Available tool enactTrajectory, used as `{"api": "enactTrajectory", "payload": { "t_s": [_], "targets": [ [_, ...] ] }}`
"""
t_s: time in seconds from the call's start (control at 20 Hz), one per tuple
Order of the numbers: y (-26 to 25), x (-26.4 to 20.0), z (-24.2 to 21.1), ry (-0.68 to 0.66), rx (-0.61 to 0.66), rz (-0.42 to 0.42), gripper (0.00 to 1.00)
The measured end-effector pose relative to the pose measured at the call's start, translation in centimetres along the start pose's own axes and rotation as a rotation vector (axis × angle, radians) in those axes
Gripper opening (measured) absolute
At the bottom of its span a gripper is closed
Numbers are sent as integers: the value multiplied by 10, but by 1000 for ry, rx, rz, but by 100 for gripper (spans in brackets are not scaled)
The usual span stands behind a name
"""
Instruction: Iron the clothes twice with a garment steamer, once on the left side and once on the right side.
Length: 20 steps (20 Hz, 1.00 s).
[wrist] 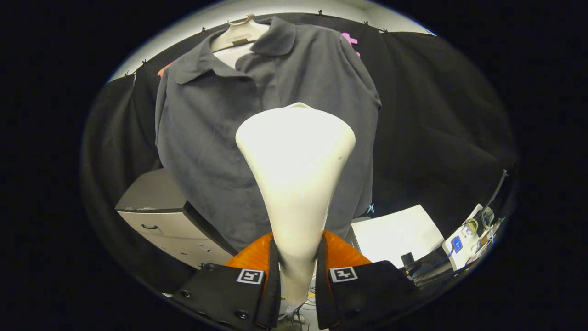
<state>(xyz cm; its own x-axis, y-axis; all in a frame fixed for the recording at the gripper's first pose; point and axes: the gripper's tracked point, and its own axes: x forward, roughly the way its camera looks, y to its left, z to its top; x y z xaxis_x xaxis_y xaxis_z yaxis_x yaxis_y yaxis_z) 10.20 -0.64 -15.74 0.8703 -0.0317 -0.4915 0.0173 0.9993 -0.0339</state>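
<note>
- The hand-held gripper point(297, 271) ends in two flat, slab-like fingers point(271, 276), one on each side of a narrow gap.
- Each finger joins a dark, angular plate behind it.
- A small square black-and-white marker point(250, 276) sits on top of each plate, close to the gap.
- Round screw heads point(240, 315) dot the left plate's surface.

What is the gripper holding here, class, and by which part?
The gripper holds the garment steamer by its narrow handle, both fingers pressing its sides; the wide head points at the grey shirt.
</note>
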Motion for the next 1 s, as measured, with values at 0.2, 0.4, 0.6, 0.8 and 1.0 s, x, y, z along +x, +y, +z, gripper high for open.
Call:
{"api": "enactTrajectory", "payload": {
  "t_s": [0.2,0.4,0.6,0.8,1.0],
  "targets": [
    [14,-41,45,-119,-5,11,39],
    [30,-83,88,-243,-4,28,38],
    [38,-118,109,-317,-10,48,38],
    [27,-141,108,-359,38,50,38],
    [15,-134,104,-357,61,37,38]
  ]
}}
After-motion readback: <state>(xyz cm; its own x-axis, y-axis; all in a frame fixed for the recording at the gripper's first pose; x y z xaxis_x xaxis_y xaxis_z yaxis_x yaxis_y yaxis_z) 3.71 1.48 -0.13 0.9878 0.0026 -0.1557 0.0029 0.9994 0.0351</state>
